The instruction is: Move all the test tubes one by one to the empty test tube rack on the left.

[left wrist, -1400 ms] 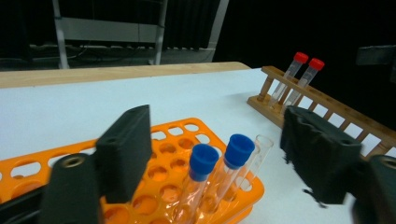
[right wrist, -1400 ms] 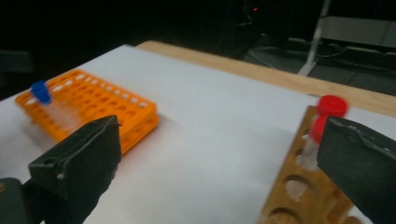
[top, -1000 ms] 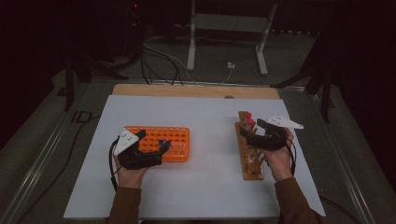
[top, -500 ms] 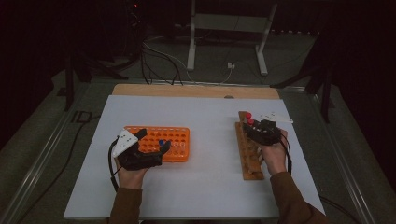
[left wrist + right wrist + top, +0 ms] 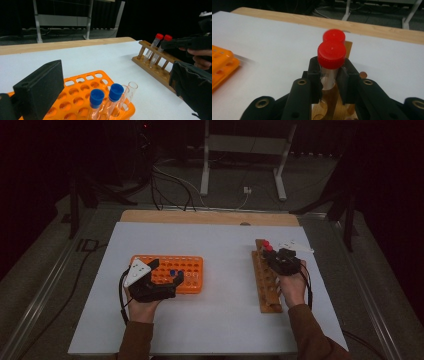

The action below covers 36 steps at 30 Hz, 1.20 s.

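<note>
Dark surroundings frame the white counter [image 5: 220, 320], on which an orange rack [image 5: 185, 270] sits at the left and a wooden rack [image 5: 266, 285] at the right. At the orange rack, the left gripper [image 5: 165, 270] is held with jaws spread and empty. The right gripper [image 5: 330, 81], whose jaws have just been closing, is clamped on the nearer red-capped tube [image 5: 331, 56], seated at the wooden rack's far end. Extraction is best done straight upward along the tube's axis, so that the neighbouring red-capped tube [image 5: 334, 35] is not struck.
</note>
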Motion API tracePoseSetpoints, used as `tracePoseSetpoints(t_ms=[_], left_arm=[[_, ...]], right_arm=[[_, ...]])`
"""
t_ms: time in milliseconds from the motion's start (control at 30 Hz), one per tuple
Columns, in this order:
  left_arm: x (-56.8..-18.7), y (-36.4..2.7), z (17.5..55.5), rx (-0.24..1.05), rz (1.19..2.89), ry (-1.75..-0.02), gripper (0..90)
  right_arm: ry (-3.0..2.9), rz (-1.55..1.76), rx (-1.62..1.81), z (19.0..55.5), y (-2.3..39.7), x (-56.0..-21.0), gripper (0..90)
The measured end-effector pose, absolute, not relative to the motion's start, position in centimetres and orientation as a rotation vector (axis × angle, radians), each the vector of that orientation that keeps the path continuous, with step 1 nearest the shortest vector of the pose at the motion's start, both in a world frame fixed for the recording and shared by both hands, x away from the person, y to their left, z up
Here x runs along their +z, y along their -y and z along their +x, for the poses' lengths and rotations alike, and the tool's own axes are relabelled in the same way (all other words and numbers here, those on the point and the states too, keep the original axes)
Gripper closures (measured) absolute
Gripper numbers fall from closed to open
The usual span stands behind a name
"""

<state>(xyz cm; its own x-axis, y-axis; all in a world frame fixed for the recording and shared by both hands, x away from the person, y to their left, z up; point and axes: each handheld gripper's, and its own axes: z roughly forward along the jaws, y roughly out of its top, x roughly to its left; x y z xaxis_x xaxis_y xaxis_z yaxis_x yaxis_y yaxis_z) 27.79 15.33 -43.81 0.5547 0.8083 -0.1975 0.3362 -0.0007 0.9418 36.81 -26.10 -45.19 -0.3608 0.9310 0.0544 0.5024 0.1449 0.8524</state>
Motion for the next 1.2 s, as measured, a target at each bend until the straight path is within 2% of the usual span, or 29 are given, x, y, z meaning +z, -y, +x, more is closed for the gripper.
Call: tracePoseSetpoints(t_ms=[1200], left_arm=[[-43.9,-14.4,27.8,0.469,1.63,-0.981,0.5]], right_arm=[[-1.82,1.244,1.265,33.7,27.8,-41.0,74.6]])
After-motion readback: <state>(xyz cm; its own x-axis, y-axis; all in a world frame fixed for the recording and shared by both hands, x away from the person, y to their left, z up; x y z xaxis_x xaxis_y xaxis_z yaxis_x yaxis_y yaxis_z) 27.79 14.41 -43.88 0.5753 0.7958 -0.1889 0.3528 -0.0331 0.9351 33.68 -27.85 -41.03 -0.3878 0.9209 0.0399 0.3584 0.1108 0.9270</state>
